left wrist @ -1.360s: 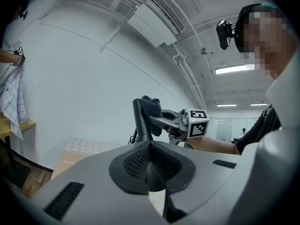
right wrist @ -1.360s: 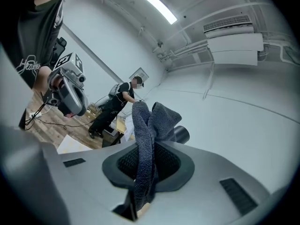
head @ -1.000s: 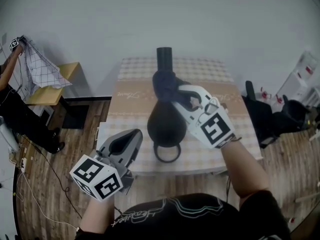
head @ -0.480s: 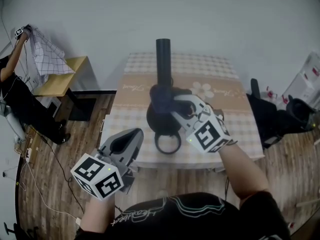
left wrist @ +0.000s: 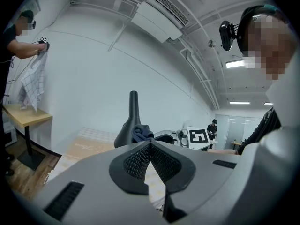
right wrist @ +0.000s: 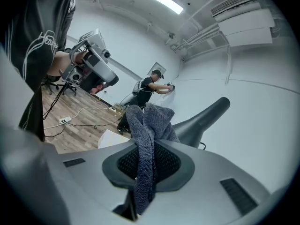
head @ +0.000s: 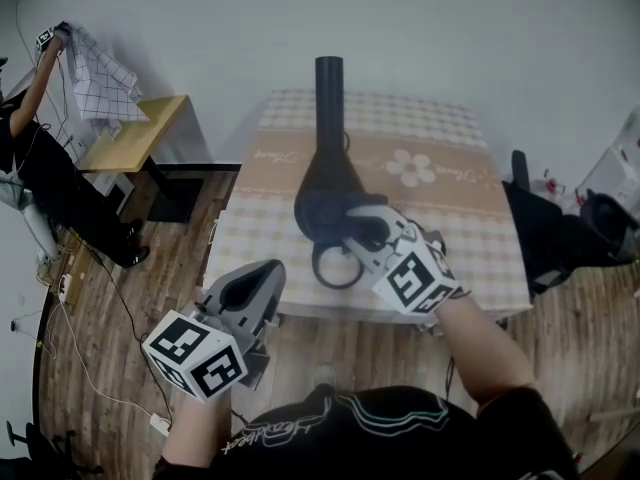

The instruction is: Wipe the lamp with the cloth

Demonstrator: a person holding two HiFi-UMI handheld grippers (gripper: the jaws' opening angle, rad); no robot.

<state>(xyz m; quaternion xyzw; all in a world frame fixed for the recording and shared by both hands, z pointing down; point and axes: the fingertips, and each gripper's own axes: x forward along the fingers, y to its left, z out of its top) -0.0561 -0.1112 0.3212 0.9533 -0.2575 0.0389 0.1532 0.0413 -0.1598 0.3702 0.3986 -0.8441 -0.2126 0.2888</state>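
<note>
A black lamp (head: 327,158) stands on the table (head: 440,208), with a tall narrow neck, a wide bulbous body and a ring (head: 337,266) at its near side. My right gripper (head: 352,220) is shut on a dark blue-grey cloth (head: 322,212), which is pressed against the lamp's lower body. In the right gripper view the cloth (right wrist: 146,146) hangs folded between the jaws, with the lamp (right wrist: 201,118) just behind. My left gripper (head: 250,290) is shut with nothing in it, low and left of the table's near edge. The left gripper view shows the lamp (left wrist: 128,122) and the cloth (left wrist: 141,133) ahead.
The table has a checked cloth with a flower print (head: 414,168). A small wooden side table (head: 135,133) stands at the left, where a person (head: 40,173) holds up a checked fabric (head: 100,73). A black chair (head: 560,238) sits right of the table. Cables lie on the wooden floor.
My right gripper has slid the cloth down the lamp, from the base of the neck to the lower body. The left gripper has stayed in place.
</note>
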